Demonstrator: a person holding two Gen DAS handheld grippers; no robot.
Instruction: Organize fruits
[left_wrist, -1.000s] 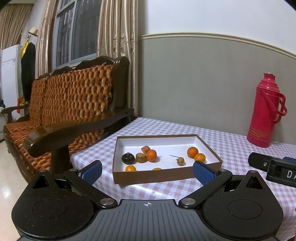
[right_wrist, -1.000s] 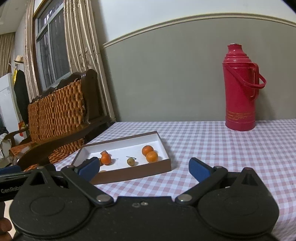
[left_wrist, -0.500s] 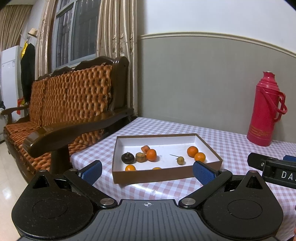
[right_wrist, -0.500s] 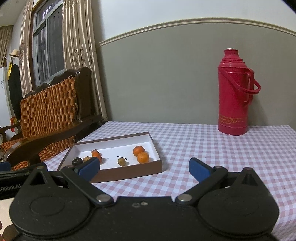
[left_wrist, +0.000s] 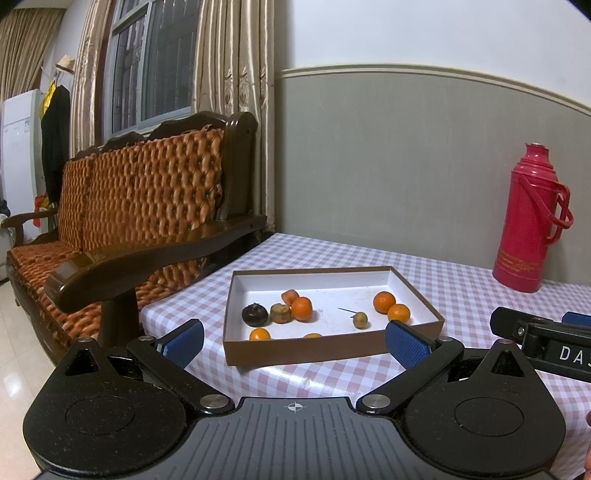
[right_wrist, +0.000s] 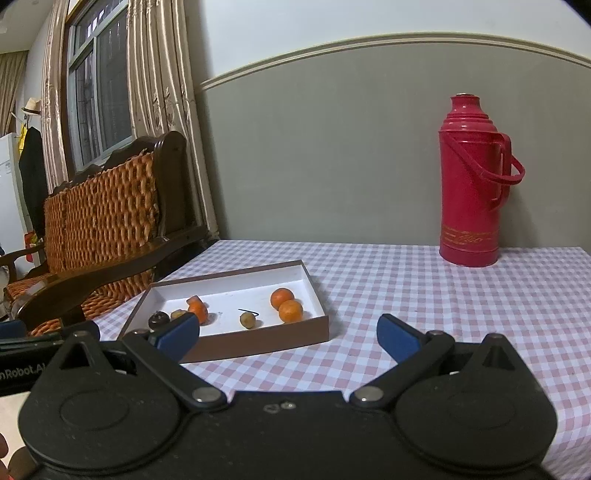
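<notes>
Table (right_wrist: 424, 295): checked pink-and-white cloth covering it, wall running along its far edge.

Box (left_wrist: 288, 352): shallow, brown outside and white inside, sitting open near the table's left edge, its near wall facing you.

Fruits, all lying inside the box:
- Two oranges (left_wrist: 384, 301) touching each other toward the box's right wall, in the far half.
- One small olive-brown fruit (left_wrist: 359, 319) with a thin stem, lying alone near the middle.
- One orange (left_wrist: 301, 308) at left of centre, pressing against a reddish piece (left_wrist: 290, 296) behind it and a brownish fruit (left_wrist: 280, 313) beside it.
- One dark, nearly black fruit (left_wrist: 255, 314) sitting just left of the brownish one.
- Two more small oranges (left_wrist: 259, 334) peeking over the near wall, the second mostly hidden.

Red thermos (right_wrist: 471, 181): standing upright near the table's far right corner, well apart from the box.

Left gripper (left_wrist: 294, 341): you are holding it off the table's near edge, aiming at the box, blue pads spread wide with nothing between them.

Right gripper (right_wrist: 287, 336): you are holding it over the near edge, to the right of the box, pads likewise spread wide and carrying nothing.

Wooden sofa (left_wrist: 147, 206): orange cushions, standing beyond the table's left edge, under a curtained window.
</notes>
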